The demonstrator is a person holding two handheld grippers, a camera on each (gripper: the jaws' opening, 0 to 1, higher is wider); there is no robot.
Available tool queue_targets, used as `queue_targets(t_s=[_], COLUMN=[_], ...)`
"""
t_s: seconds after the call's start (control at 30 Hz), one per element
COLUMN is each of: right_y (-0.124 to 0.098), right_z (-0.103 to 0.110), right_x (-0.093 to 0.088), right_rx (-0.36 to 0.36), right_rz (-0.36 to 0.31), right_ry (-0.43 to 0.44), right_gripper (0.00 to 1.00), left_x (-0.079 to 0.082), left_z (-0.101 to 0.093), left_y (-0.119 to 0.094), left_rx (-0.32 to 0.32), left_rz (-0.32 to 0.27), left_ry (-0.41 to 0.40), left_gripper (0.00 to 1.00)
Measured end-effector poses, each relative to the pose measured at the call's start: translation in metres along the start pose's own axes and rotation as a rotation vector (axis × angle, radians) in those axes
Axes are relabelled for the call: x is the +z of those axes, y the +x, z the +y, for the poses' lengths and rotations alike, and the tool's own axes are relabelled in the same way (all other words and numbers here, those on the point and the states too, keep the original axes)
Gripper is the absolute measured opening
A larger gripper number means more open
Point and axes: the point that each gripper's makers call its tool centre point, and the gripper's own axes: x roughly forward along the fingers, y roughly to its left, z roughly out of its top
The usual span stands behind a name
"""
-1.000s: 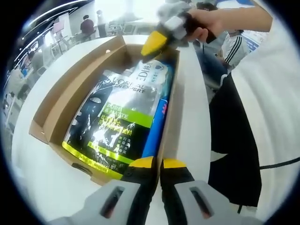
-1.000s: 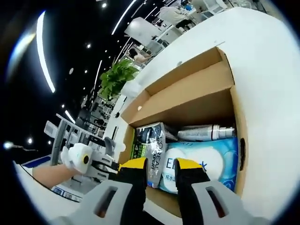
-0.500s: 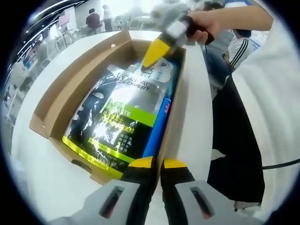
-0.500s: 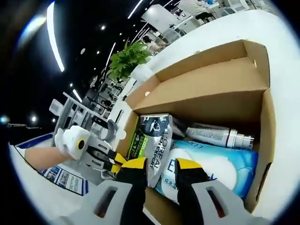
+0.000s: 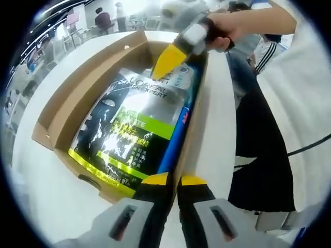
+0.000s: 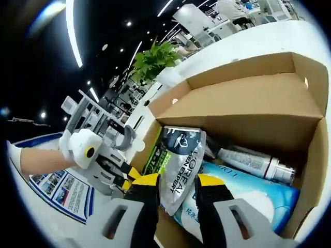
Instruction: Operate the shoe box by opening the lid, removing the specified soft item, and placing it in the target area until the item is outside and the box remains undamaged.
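- Over the open cardboard shoe box (image 5: 62, 111) on the white worktop (image 5: 46, 196): right tongs (image 6: 178, 181) angled down, jaws clamped on the glossy foil pouch (image 6: 181, 160), top edge lifted.
- Left tongs (image 5: 175, 180): jaws together at the box's near wall, gripping nothing.
- Blue soft pack (image 6: 248, 194) and silver bottle (image 6: 253, 163) lie beside the pouch.

The black-and-green pouch (image 5: 132, 129) reads "L'OREAL", apparently "MEN EXPERT"; the blue pack's (image 6: 248, 199) print is illegible.

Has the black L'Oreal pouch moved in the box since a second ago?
Yes. In the right gripper view the pouch's near end now curls up between the right gripper's jaws, lifted off the blue wipes pack; earlier it lay flat in the cardboard box.
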Motion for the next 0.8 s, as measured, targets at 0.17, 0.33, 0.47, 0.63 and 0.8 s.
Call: queue_targets(t_s=[0.17,0.33,0.47,0.63,0.8], right_y=[-0.002,0.007,0.012,0.020,0.025], right_z=[0.004,0.018,0.026,0.027,0.028], right_x=[0.007,0.013,0.021,0.022,0.020], right_rx=[0.083,0.107,0.106,0.063,0.013], right_rz=[-0.018,-0.039,-0.082,-0.078,-0.042], right_ry=[0.161,0.205,0.321,0.336,0.454], right_gripper=[0.16,0.16,0.17,0.17,0.10], left_x=[-0.002,-0.005,-0.005,-0.005,-0.004], left_z=[-0.002,-0.004,-0.004,-0.003,-0.006], left_y=[0.003,0.011,0.008,0.007,0.007], left_rx=[-0.003,0.016,0.033,0.000,0.002], left_rz=[0.031,0.039,0.043,0.021,-0.009], left_ry=[-0.005,0.003,0.034,0.054,0.139], left_gripper=[0.05,0.06,0.05,0.05,0.03])
